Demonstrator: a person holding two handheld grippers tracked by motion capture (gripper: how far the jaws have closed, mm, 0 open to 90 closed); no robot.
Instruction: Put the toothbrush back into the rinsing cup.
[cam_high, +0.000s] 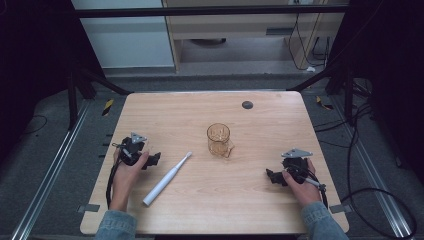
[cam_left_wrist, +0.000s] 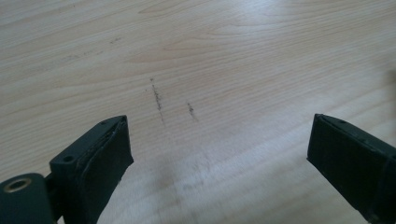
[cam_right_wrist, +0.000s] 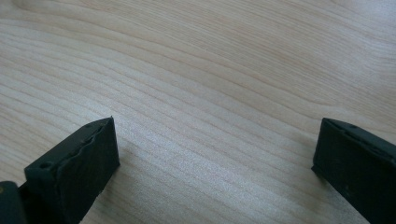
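Pale wood table (cam_high: 270, 210) fills the space under both my claws, with grey floor and dark framing around it.

My left claw (cam_high: 153, 159) rests low at the table's near left, gripped in my left hand (cam_high: 131, 167), its grey plate on top. Seen along its own jaws, the left claw (cam_left_wrist: 219, 154) stands wide apart with nothing between, just bare wood with a few dark scuff marks (cam_left_wrist: 158, 99) ahead of it. Just beside this claw, toward the table's middle, lies a white toothbrush (cam_high: 167, 179), flat on the wood, its head end pointing away from me and toward the cup, its thick handle end nearer me. It is close to the jaws but not touching them.

My right claw (cam_high: 273, 176) sits at the near right in my right hand (cam_high: 301, 186), jaws pointing in toward the middle. Along its own jaws, the right claw (cam_right_wrist: 215, 154) is likewise spread wide and empty, over clean wood grain.

Between the two claws and farther from me stands an amber glass cup (cam_high: 219, 139), upright, well apart from both. Beyond it, near the far edge, is a small dark round disc (cam_high: 247, 105).
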